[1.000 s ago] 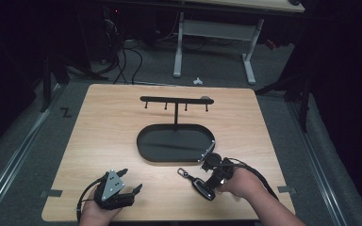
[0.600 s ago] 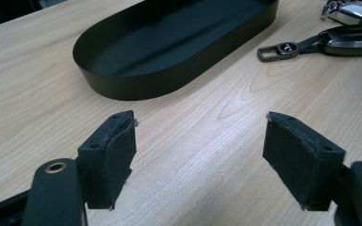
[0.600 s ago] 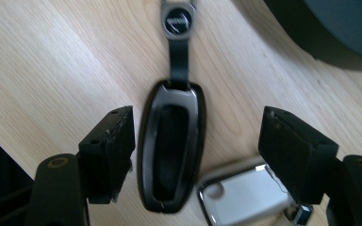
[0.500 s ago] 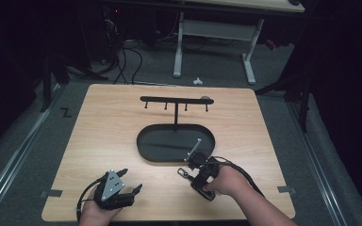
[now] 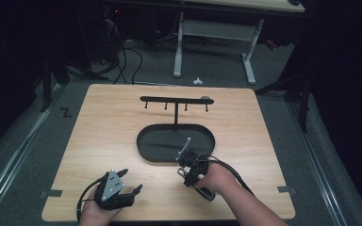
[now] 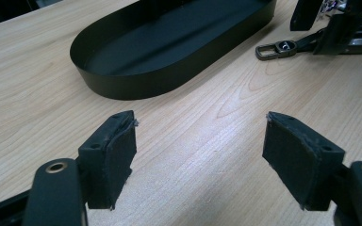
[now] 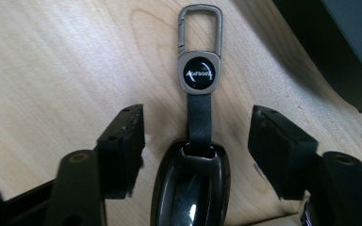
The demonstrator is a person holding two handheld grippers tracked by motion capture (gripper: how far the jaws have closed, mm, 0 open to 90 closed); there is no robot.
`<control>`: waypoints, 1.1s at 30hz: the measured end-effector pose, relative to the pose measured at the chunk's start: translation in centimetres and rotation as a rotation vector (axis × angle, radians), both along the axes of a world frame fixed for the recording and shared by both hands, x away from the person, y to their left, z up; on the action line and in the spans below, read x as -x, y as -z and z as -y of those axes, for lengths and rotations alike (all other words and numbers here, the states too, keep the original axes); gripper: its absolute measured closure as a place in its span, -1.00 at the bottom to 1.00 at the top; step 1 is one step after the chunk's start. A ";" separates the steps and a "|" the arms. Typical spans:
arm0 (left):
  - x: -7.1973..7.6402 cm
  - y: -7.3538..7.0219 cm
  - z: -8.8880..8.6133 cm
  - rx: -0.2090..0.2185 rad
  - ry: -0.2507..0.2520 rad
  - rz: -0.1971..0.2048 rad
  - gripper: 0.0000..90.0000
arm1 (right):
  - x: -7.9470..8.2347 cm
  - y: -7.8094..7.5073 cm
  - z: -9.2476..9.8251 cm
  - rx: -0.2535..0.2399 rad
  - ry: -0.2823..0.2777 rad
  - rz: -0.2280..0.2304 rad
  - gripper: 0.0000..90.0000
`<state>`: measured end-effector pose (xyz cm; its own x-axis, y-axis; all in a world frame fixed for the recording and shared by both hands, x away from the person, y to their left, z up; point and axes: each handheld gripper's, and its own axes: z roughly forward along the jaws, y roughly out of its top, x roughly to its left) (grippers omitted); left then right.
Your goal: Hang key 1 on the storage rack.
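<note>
A black car key fob (image 7: 191,188) lies on the wooden table, and its dark strap leads to a grey badge (image 7: 199,74) and a metal clip (image 7: 200,28). My right gripper (image 7: 198,141) straddles the fob and strap. Its jaws have just been closing, but a gap remains on both sides and the pads do not touch the fob. In the high view the right gripper (image 5: 187,165) sits just in front of the black oval tray (image 5: 146,141). My left gripper (image 5: 131,180) rests open near the front edge with nothing between its jaws. The clip (image 6: 278,48) also lies beyond it.
A black rack with several small hooks (image 5: 176,100) stands on a post rising from the tray. The tray wall (image 7: 311,42) passes close to the right of the key. Bare wood spreads to the left of the tray and behind the rack.
My right hand has moved left and a little away from the front edge, toward the tray's front, and its jaws have narrowed. The left gripper has stayed put.
</note>
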<state>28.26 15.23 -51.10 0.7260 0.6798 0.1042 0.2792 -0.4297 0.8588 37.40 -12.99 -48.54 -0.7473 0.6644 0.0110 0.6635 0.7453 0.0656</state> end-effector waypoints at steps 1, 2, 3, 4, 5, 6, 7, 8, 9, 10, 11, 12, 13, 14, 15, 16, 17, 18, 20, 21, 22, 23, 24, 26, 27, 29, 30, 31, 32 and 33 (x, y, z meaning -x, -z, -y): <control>0.0 0.0 0.0 -0.002 0.002 -0.001 -0.40 | -0.1 0.1 0.0 0.000 0.001 -0.007 -0.02; 0.0 0.0 0.0 -0.004 0.003 -0.001 -0.40 | -0.2 0.2 0.1 -0.008 0.008 -0.011 -0.01; 0.0 0.0 0.0 -0.004 0.004 -0.003 -0.40 | -0.4 0.4 0.1 -0.003 0.005 -0.004 0.03; 0.0 0.0 0.0 -0.006 0.006 -0.005 -0.40 | -0.4 0.4 0.2 0.004 0.014 -0.007 0.07; 0.0 0.0 0.0 -0.006 0.007 -0.005 -0.40 | -0.5 0.5 0.2 0.005 0.006 -0.007 0.07; 0.0 0.0 0.0 -0.007 0.008 -0.003 -0.40 | -0.5 0.5 0.2 0.008 0.018 -0.003 0.13; 0.1 0.0 0.0 -0.008 0.009 -0.002 -0.40 | -0.7 0.5 0.3 0.002 0.017 0.004 0.18; 0.1 0.0 0.1 -0.008 0.008 -0.002 -0.40 | -0.7 0.5 0.3 -0.001 0.026 -0.001 0.24; 0.1 0.0 0.0 -0.008 0.008 -0.001 -0.40 | -0.5 0.4 0.3 0.000 0.048 -0.013 0.29; 0.1 0.0 0.1 -0.006 0.008 0.000 -0.40 | -0.5 0.4 0.3 0.005 0.016 -0.004 0.33; 0.1 0.0 0.1 -0.006 0.008 0.000 -0.40 | -0.5 0.4 0.3 0.005 0.016 -0.004 0.33; 0.0 0.0 0.1 -0.006 0.008 -0.001 -0.40 | -0.2 0.4 0.2 0.024 0.002 0.013 0.37; 0.1 0.0 0.1 -0.006 0.008 -0.001 -0.40 | -0.2 0.4 0.1 0.025 0.006 0.013 0.46; 0.1 0.0 0.1 -0.006 0.009 0.000 -0.39 | -0.1 0.4 0.1 0.026 0.020 0.008 0.49; 0.1 0.0 0.1 -0.008 0.009 0.000 -0.40 | 0.0 0.4 0.1 0.025 0.016 0.010 0.53; 0.1 0.0 0.1 -0.006 0.009 0.002 -0.39 | 0.0 0.4 0.1 0.024 0.014 0.012 0.60; 0.1 0.0 0.1 -0.006 0.009 0.002 -0.39 | 0.0 0.4 0.1 0.023 0.010 0.011 0.65; 0.1 0.0 0.1 -0.005 0.009 0.002 -0.39 | 0.1 0.4 0.1 0.021 0.007 0.014 0.73; 0.1 0.0 0.1 -0.006 0.009 0.003 -0.39 | 0.2 0.4 0.0 0.024 0.028 0.008 0.77; 0.1 0.0 0.1 -0.005 0.007 0.005 -0.39 | 0.2 0.4 0.0 0.028 0.039 0.006 0.77; 0.1 0.0 0.1 -0.007 0.003 0.006 -0.39 | 0.2 0.4 0.0 0.030 0.031 0.007 0.77; 0.1 -0.1 0.1 -0.011 -0.002 0.006 -0.39 | 0.2 0.4 -0.1 0.031 0.031 0.008 0.77; 0.1 -0.1 0.0 -0.009 -0.004 0.005 -0.39 | 0.2 0.4 -0.1 0.033 0.018 0.013 0.77; 0.0 -0.1 0.0 -0.003 -0.012 0.008 -0.39 | 0.2 0.4 -0.1 0.034 0.028 0.008 0.78; 0.0 -0.1 -0.1 -0.002 -0.013 0.007 -0.39 | 0.2 0.4 -0.1 0.032 0.026 0.009 0.78; 0.0 -0.1 -0.1 -0.002 -0.014 0.006 -0.39 | 0.2 0.4 0.0 0.031 0.026 0.010 0.78; 0.0 -0.1 -0.1 -0.001 -0.014 0.005 -0.39 | 0.3 0.4 -0.1 0.030 0.027 0.012 0.78; 0.0 -0.1 -0.1 -0.002 -0.014 0.005 -0.39 | 0.3 0.4 0.0 0.029 0.024 0.013 0.78; 0.0 -0.1 -0.1 -0.002 -0.014 0.005 -0.39 | 0.3 0.4 0.0 0.029 0.022 0.012 0.78; 0.0 0.0 -0.1 -0.001 -0.014 0.007 -0.39 | 0.3 0.4 0.0 0.028 0.017 0.013 0.78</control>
